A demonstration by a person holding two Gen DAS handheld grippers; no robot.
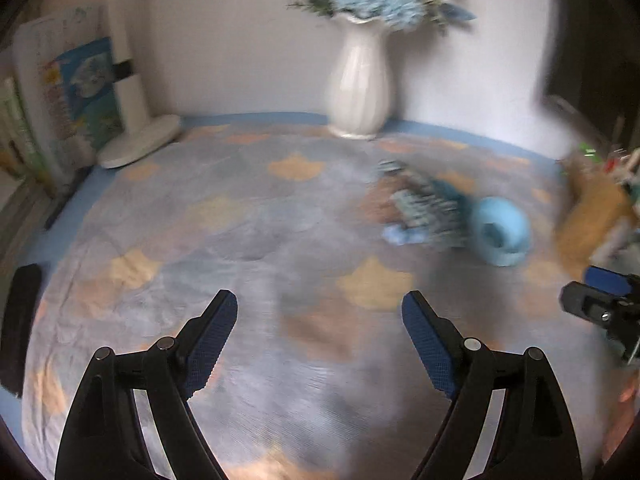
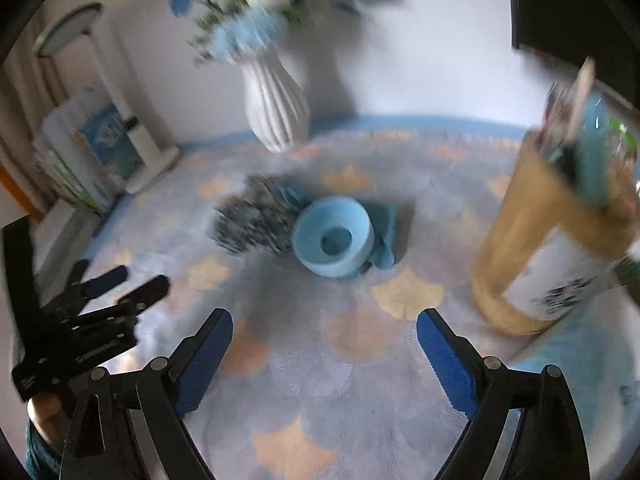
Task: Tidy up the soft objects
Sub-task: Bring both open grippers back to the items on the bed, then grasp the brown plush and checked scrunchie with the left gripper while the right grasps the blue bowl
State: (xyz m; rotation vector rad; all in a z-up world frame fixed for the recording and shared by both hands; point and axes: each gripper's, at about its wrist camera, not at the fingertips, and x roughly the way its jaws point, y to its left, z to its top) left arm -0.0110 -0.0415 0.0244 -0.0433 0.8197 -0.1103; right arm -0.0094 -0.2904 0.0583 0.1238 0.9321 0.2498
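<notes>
A light blue ring-shaped soft thing (image 2: 334,236) lies on the patterned cloth, on top of a blue cloth (image 2: 384,220), with a dark speckled fabric (image 2: 252,220) at its left. The left wrist view shows the same blue ring (image 1: 502,230) and speckled fabric (image 1: 428,204) at the right, blurred. My right gripper (image 2: 324,320) hangs open in front of the pile, nothing between its fingers. My left gripper (image 1: 320,306) is open over bare cloth, left of the pile, and appears in the right wrist view as the left gripper (image 2: 116,284).
A white ribbed vase (image 2: 276,108) with blue flowers stands at the back by the wall. A tan cylinder holder (image 2: 532,232) full of pens stands at the right. Books (image 1: 76,96) and a white lamp base (image 1: 140,140) sit at the back left. Patterned cloth (image 1: 240,220) covers the surface.
</notes>
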